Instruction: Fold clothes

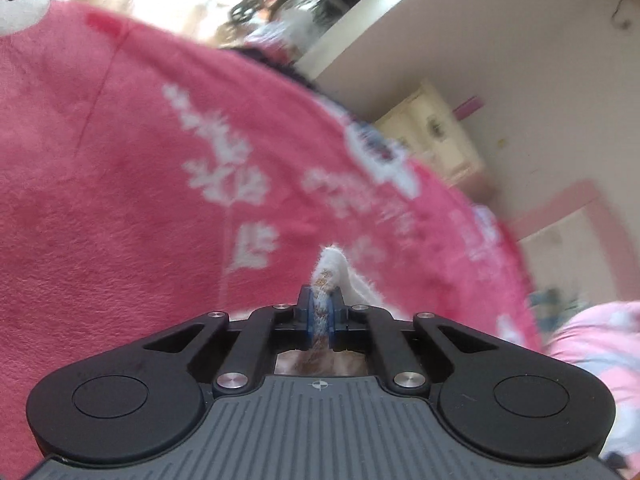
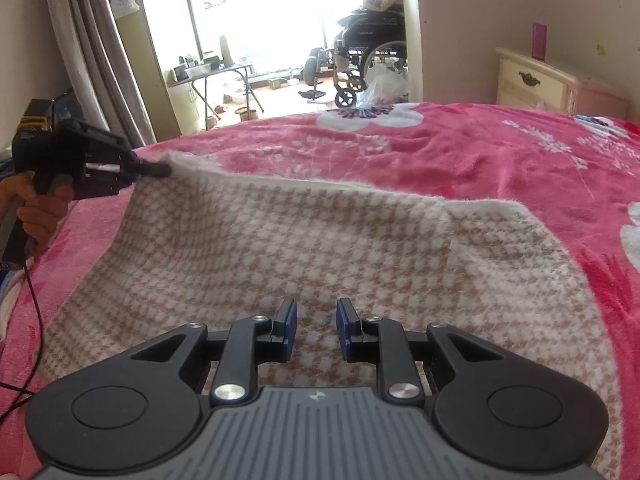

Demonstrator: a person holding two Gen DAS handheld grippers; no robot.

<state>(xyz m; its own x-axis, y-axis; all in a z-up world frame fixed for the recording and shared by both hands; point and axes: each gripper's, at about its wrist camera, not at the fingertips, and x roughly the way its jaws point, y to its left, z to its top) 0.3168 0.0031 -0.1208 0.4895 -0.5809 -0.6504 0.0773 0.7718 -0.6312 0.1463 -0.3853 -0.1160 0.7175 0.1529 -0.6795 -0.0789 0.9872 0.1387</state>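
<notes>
A fuzzy beige-checked cloth (image 2: 304, 248) lies on the pink fleece bed (image 2: 500, 152); left tongs (image 1: 321, 300) pinch its raised corner, right tongs (image 2: 316, 330) gape empty above it.

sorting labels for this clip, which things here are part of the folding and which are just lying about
Part of the job:
checked cloth
left gripper, jaws shut on the cloth's corner
right gripper, jaws open above the cloth

Just lying about:
pink blanket
wheelchair
dresser
folding table

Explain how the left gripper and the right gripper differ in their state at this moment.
The left gripper is shut on a corner of the checked garment, lifting it; the right gripper is open, holds nothing and hangs above that garment's near part. Both have blue pads.
</notes>
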